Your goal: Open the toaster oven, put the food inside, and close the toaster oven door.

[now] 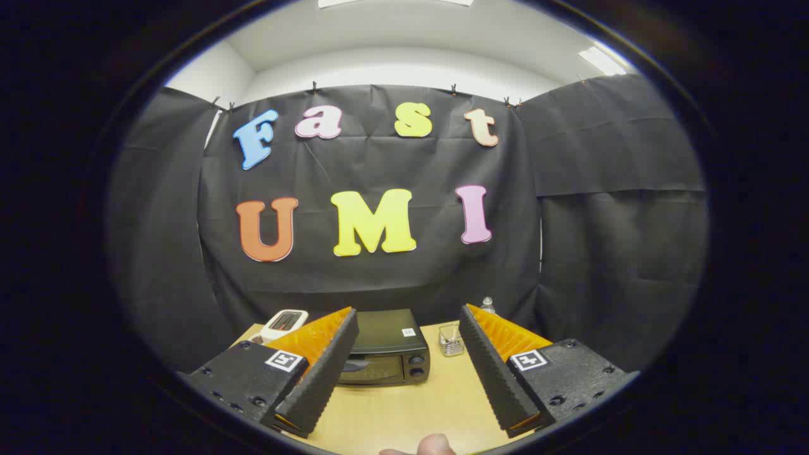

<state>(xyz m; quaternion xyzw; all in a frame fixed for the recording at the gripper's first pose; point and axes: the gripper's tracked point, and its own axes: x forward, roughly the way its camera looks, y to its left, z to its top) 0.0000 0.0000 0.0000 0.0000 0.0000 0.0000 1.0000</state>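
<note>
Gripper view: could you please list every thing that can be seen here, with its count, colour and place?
toaster oven: one, black, door closed, at the back of the table, beyond and between the fingers.
small white appliance: one, white, at the table's back corner, beside the toaster oven, past one finger.
clear container: one, transparent, on the table on the toaster oven's other side; its contents are too small to tell.
bottle: one, clear, only its top seen behind the other finger.
table: one, light wood, under everything.
fingertip: one, a person's, at the near table edge.
hand-held gripper: one, fingers spread wide apart, holding nothing, well short of the toaster oven.
</note>
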